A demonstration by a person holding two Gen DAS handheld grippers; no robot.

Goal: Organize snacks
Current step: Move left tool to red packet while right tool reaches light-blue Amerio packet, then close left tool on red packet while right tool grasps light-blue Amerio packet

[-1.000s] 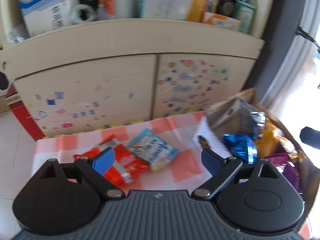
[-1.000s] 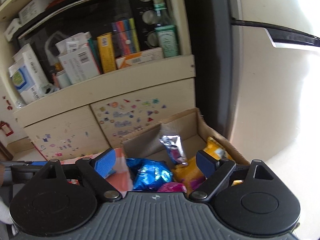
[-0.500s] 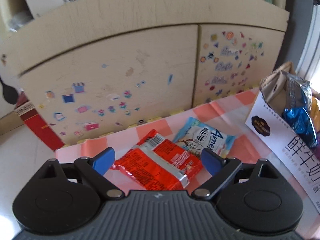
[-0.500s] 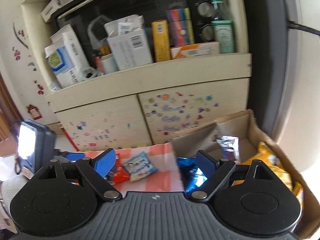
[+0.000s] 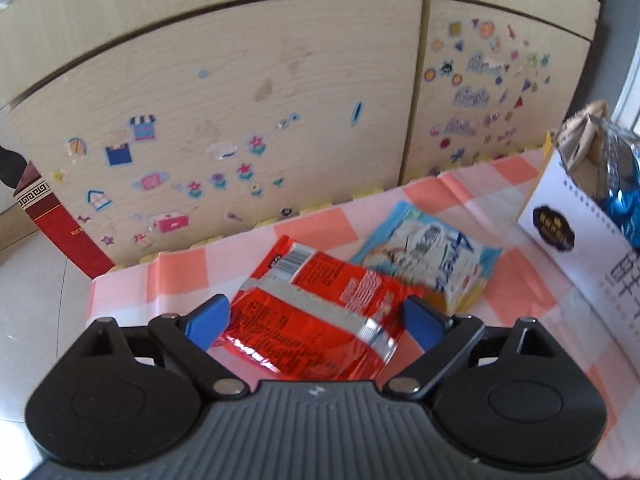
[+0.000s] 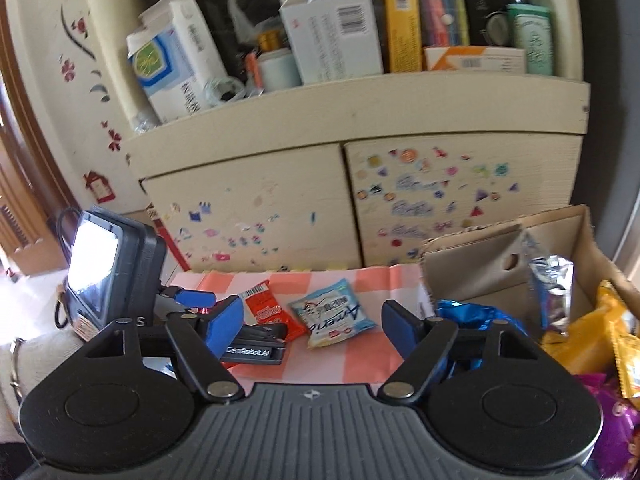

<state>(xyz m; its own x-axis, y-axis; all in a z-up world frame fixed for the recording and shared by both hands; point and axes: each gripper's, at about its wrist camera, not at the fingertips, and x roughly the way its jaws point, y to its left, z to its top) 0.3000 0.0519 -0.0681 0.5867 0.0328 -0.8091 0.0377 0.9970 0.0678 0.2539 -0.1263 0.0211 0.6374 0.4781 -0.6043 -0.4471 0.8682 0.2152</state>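
While the left tool [image 5: 316, 318] hung low over the cloth, its blue pads stood wide apart w/ the red pack [image 5: 320, 320] lying between them, nothing gripped yet. Pads looked to sit either side of the pack's near end, prob. lined up that way so a squeeze would pinch it across its width; contact w/ the pads can't be told. Red pack lay flat on the checked cloth [image 5: 180, 276], back seam up, its far right corner overlapping or just touching the blue-white pack [image 5: 432, 256], which lay beside it toward the box. Past those, the box [image 5: 560, 236] stood at the cloth's right edge, a blue foil bag [image 5: 624, 204] showing inside.

Right tool [image 6: 314, 324] was held back and higher, also wide open and empty, facing the cloth and the box, likely waiting its turn. From its view the box [image 6: 504, 252] already held several bags: blue, silver, yellow, purple. So the box seemed the sorting spot, and two packs were still out on the cloth. Behind all stood a cabinet [image 5: 240, 100] w/ stickers on its doors.
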